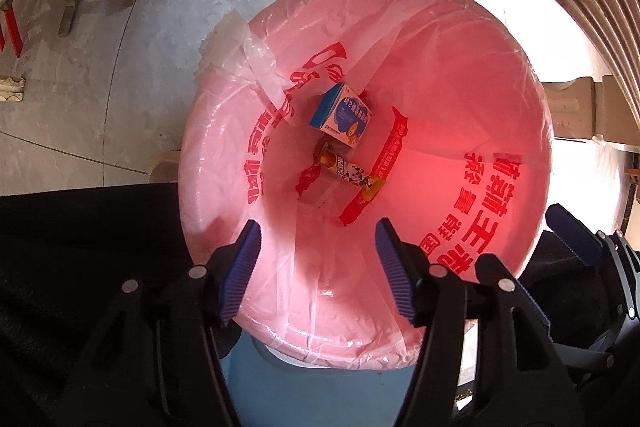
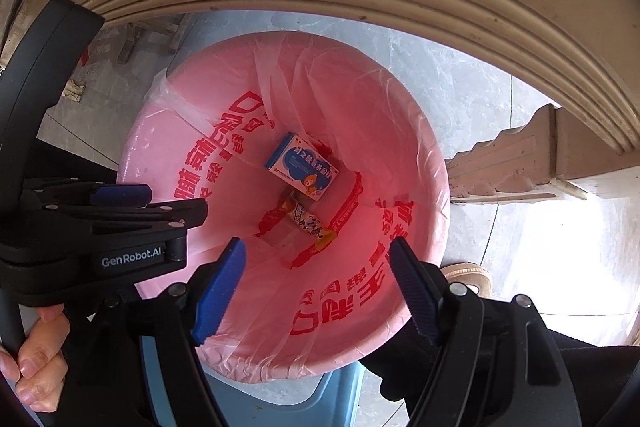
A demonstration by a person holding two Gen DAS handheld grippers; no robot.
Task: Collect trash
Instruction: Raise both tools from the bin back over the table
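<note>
Both pairs of jaws are seen parted with nothing between their blue pads: the left gripper [image 1: 316, 259] stands moderately wide, the right gripper [image 2: 316, 279] wider, and each is aimed straight down into the mouth of the bin. Directly below and beyond the fingertips, at the bottom of the pink bin liner [image 1: 460, 115], two pieces of trash are already lying: a small blue-and-white carton [image 1: 341, 115] and, touching its lower edge, a printed snack wrapper [image 1: 352, 173]. The wrapper's long axis is seen running diagonally across the bottom of the liner, from beside the carton toward the red seam strip; the carton lies tilted on one broad face. In the right wrist view the same carton [image 2: 302, 167] and wrapper [image 2: 310, 221] are seen well past the open pads, nearer the middle of the bin than either rim. The left gripper's body is also visible at the left edge of that view, held by a hand [image 2: 32, 359] over the liner's near-left rim. Neither hand is judged clearly nearer to the trash; both hang above the opening. The drop appears done, and withdrawal upward, clear of the liner's rim, would be called for next.
</note>
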